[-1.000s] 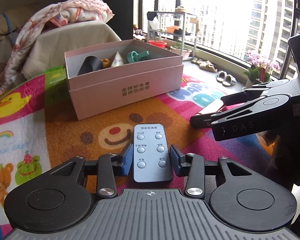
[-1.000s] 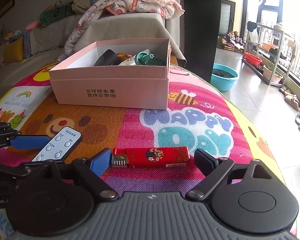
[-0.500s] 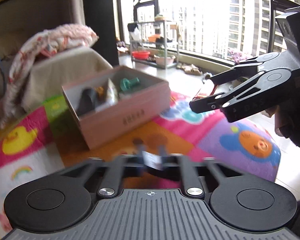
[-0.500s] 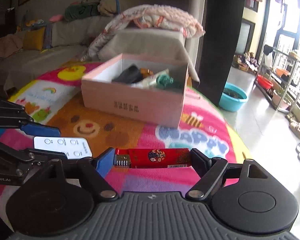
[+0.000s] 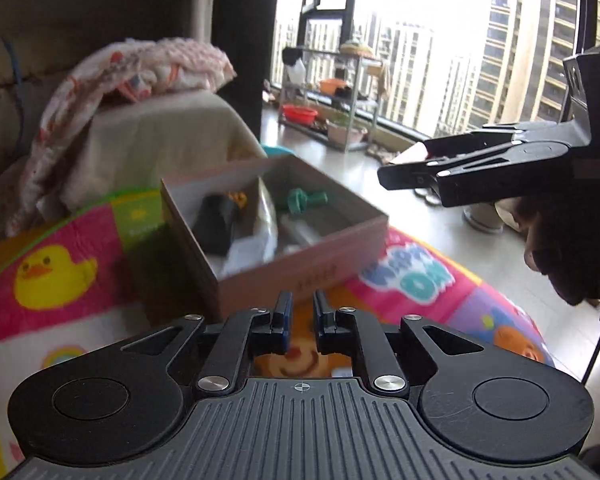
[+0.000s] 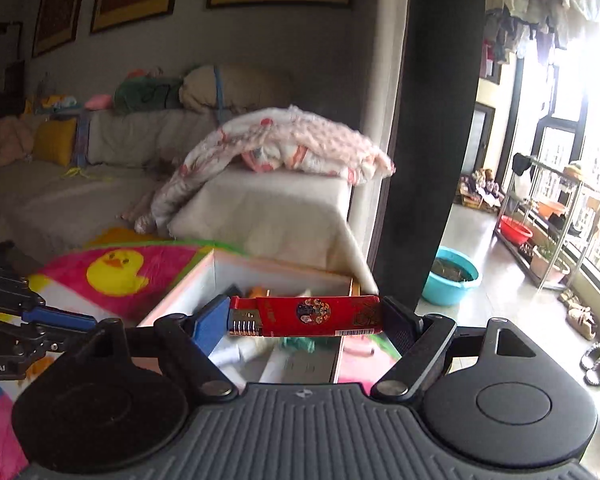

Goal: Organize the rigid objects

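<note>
Right gripper (image 6: 306, 322): the fingers are clamped end to end on a red lighter (image 6: 306, 316), which lies horizontal at lower centre of the right wrist view, metal head toward the blue pad on the left. The lighter is held in the air in front of the open pink box (image 6: 260, 276), whose interior fills the lower centre of the frame behind it.

Left gripper (image 5: 300, 320): the fingers stand nearly together at lower centre of the left wrist view, with a narrow gap between the pads. Nothing shows in that gap; whether anything is gripped lower down cannot be determined. A small pale patch shows below the pads, too blurred to identify.

Pink box (image 5: 300, 276), left wrist view: located at centre frame, resting on the colourful play mat (image 5: 60, 272). Contents visible: a black object (image 5: 216, 224) in the left part, a green plastic piece (image 5: 304, 200) toward the right, a small orange item (image 5: 238, 198) at the back, and a pale item (image 5: 268, 216) between them. The contents are motion-blurred.

The right gripper (image 5: 400, 176) appears side-on at upper right of the left wrist view, above and to the right of the box.

Background: a covered sofa (image 6: 260, 208) with a patterned blanket (image 6: 296, 148), a teal basin (image 6: 454, 274) on the floor.
</note>
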Available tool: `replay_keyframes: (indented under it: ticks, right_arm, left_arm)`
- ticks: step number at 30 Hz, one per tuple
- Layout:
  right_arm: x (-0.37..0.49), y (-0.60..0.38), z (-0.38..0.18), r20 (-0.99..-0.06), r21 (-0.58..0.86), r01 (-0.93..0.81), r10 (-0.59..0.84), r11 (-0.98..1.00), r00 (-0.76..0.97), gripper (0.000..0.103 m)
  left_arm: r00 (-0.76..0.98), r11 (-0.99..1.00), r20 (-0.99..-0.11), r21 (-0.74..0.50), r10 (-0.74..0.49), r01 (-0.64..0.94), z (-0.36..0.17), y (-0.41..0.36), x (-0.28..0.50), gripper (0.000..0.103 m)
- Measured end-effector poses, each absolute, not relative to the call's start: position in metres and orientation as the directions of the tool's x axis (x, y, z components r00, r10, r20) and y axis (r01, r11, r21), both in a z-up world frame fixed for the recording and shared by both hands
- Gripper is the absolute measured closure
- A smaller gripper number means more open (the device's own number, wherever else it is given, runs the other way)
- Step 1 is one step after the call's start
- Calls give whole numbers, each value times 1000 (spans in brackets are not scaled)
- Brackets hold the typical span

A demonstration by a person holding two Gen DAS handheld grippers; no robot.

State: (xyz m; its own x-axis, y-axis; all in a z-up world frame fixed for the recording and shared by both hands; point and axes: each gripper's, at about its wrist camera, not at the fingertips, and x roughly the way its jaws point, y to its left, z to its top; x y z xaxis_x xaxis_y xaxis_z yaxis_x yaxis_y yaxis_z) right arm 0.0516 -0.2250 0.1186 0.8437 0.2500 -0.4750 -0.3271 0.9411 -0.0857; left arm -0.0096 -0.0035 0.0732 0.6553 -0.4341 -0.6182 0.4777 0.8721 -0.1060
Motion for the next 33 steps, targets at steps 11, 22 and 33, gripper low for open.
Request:
replay_keyframes:
  ticks: [11, 22, 33]
  right_arm:
    - [8, -251, 14, -632, 18, -246, 201, 969, 748, 22]
    - [6, -253, -10, -648, 40, -220, 194, 975, 737, 21]
    - [2, -254, -8, -642, 33, -232, 198, 972, 741, 21]
  left_arm:
    - [533, 823, -754, -18, -384, 568, 23, -41, -66, 83]
    - [504, 780, -737, -50, -450, 624, 25, -67, -77, 30]
    - [609, 902, -736, -5, -295, 431, 11, -60, -33, 31]
